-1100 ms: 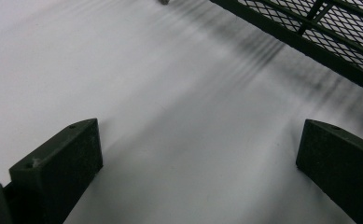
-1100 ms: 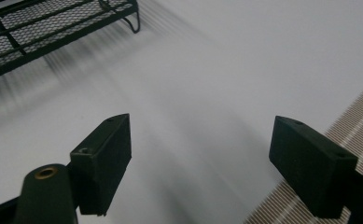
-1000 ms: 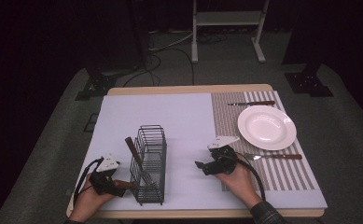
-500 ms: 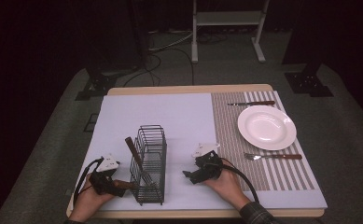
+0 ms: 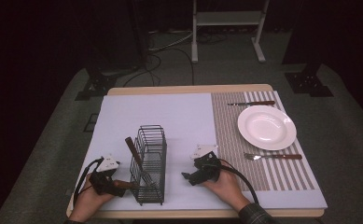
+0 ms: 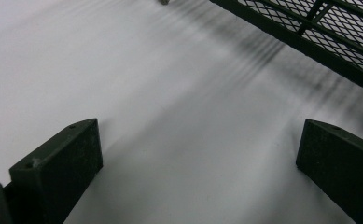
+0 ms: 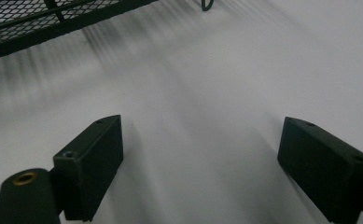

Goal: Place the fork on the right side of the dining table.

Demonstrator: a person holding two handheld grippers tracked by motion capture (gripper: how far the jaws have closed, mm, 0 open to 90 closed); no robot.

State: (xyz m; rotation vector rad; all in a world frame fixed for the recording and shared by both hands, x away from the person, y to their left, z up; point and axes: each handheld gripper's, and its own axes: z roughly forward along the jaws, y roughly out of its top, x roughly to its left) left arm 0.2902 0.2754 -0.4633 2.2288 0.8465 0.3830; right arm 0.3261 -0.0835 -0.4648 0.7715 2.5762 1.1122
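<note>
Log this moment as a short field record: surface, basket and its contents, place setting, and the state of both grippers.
surface: table with a pale mat and a striped placemat
basket: black wire basket, upright, between the two grippers
contents: wooden-handled utensil leaning inside
place setting: white plate, knife beyond it, fork nearer
left gripper: open, empty, beside the basket
right gripper: open, empty, over the pale mat
</note>
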